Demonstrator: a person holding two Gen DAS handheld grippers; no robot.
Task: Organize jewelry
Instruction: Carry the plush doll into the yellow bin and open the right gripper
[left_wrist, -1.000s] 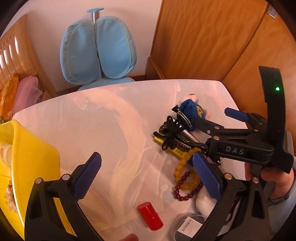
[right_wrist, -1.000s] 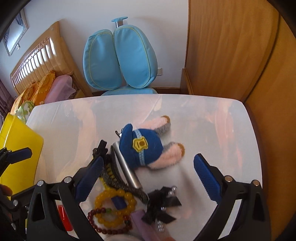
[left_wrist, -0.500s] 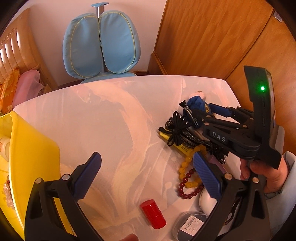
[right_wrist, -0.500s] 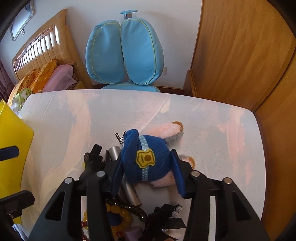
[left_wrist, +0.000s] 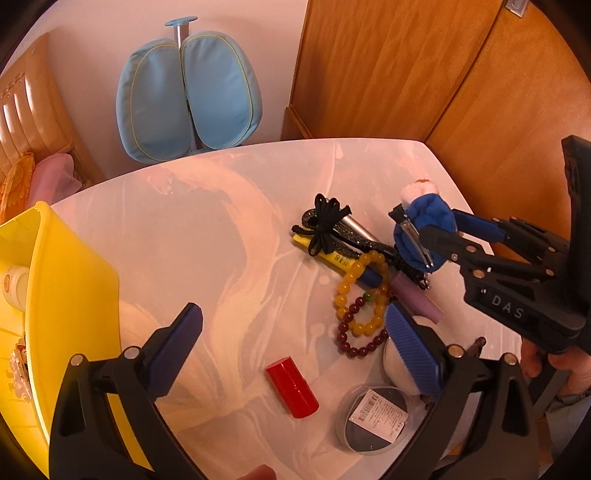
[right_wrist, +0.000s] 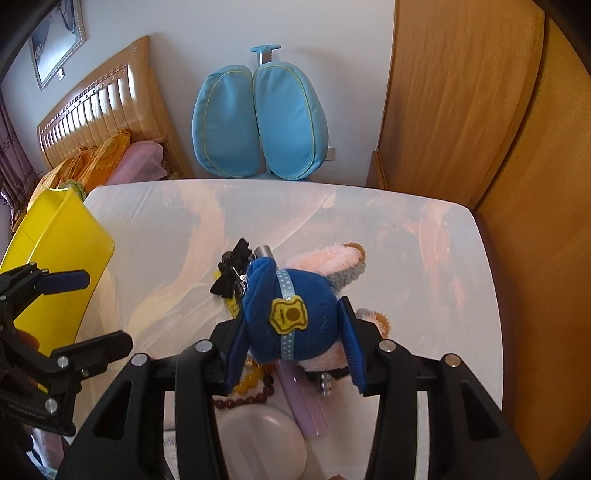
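My right gripper (right_wrist: 293, 350) is shut on a blue plush hair clip (right_wrist: 291, 317) with a yellow badge and pink ears, held above the table; it also shows in the left wrist view (left_wrist: 424, 236). Below it lies a pile: a yellow bead bracelet (left_wrist: 360, 295), a dark red bead bracelet (left_wrist: 354, 339), a black bow (left_wrist: 325, 225), a yellow tube (left_wrist: 332, 256) and a lilac tube (right_wrist: 303, 402). My left gripper (left_wrist: 291, 339) is open and empty over the white table (left_wrist: 207, 240), left of the pile.
A yellow bin (left_wrist: 70, 295) stands at the table's left edge. A red cylinder (left_wrist: 291, 386), a round grey tin (left_wrist: 376, 417) and a white oval case (right_wrist: 262, 439) lie near the front. A blue chair (left_wrist: 188, 96) and wooden cabinets (left_wrist: 406, 66) stand behind.
My right gripper closed on the blue plush clip and lifted it off the pile. The left gripper stayed open, shifting slightly.
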